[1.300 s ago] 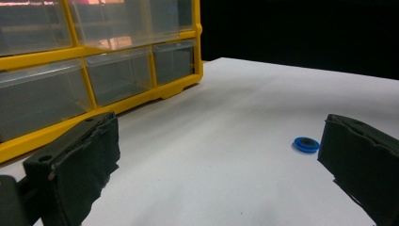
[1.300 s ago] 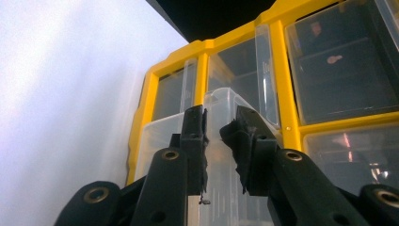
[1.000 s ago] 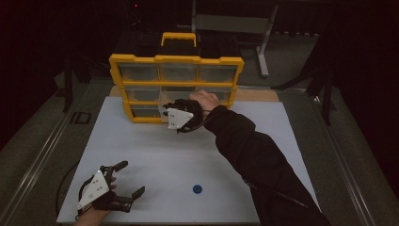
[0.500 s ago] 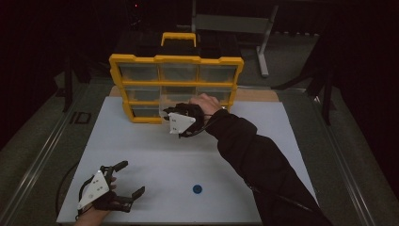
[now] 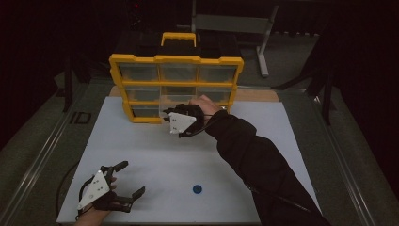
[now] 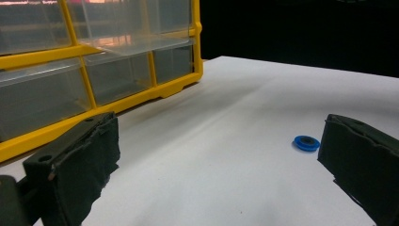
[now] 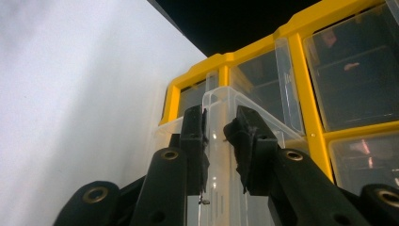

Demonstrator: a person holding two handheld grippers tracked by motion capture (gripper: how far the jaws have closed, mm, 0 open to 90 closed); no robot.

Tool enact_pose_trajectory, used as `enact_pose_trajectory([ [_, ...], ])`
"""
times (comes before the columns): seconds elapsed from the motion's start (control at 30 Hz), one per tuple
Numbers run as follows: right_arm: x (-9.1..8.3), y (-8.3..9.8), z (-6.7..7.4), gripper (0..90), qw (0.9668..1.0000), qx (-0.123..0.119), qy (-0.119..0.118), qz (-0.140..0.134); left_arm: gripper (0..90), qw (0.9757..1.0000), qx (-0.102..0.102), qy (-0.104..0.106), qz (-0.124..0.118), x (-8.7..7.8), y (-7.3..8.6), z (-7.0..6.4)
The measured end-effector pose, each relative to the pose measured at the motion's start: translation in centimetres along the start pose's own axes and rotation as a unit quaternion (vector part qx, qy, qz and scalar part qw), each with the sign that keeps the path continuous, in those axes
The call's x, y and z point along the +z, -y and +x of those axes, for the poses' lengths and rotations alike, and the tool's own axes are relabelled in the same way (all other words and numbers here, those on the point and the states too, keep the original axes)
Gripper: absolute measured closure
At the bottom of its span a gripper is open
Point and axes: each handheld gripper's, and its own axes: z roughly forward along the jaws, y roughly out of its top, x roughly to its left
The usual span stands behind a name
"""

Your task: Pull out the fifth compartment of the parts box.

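Note:
A yellow organizer (image 5: 176,60) with clear drawers stands at the back of the white table (image 5: 263,136). One clear drawer (image 5: 175,100) in its middle column sticks out a little. My right gripper (image 5: 170,114) is shut on that drawer's front wall; in the right gripper view the pads (image 7: 195,136) pinch the clear plastic (image 7: 221,99). My left gripper (image 5: 133,178) rests open at the front left with nothing between its jaws. A small blue disc (image 5: 197,189) lies on the table to its right, seen near the right jaw (image 6: 306,142).
The organizer's yellow frame (image 6: 94,52) fills the left of the left gripper view. A dark sleeve (image 5: 263,169) crosses the table's right half. Metal rails (image 5: 42,150) border the table, and a grey stand (image 5: 263,42) rises behind it.

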Motion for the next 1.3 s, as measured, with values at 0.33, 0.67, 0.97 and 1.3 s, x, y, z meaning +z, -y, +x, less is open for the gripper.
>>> enact_pose_trajectory([
  [0.33,0.2,-0.1,0.0,74.2,1.0000,0.008,-0.001,-0.003,0.0,1.0000,0.000,-0.001,0.000,0.0,0.0,0.0],
  [0.67,0.2,-0.1,0.0,73.9,1.0000,0.008,-0.002,-0.002,0.0,1.0000,0.000,0.000,-0.001,-0.1,0.0,0.0],
  [0.97,0.0,0.1,-0.3,73.8,0.9999,0.005,-0.012,-0.007,0.0,1.0000,0.000,0.000,-0.001,-0.1,0.0,0.0],
  [1.3,-0.4,-0.2,-1.3,52.8,0.9957,0.088,-0.028,0.000,0.0,1.0000,-0.001,0.001,0.001,0.0,0.0,0.0],
])
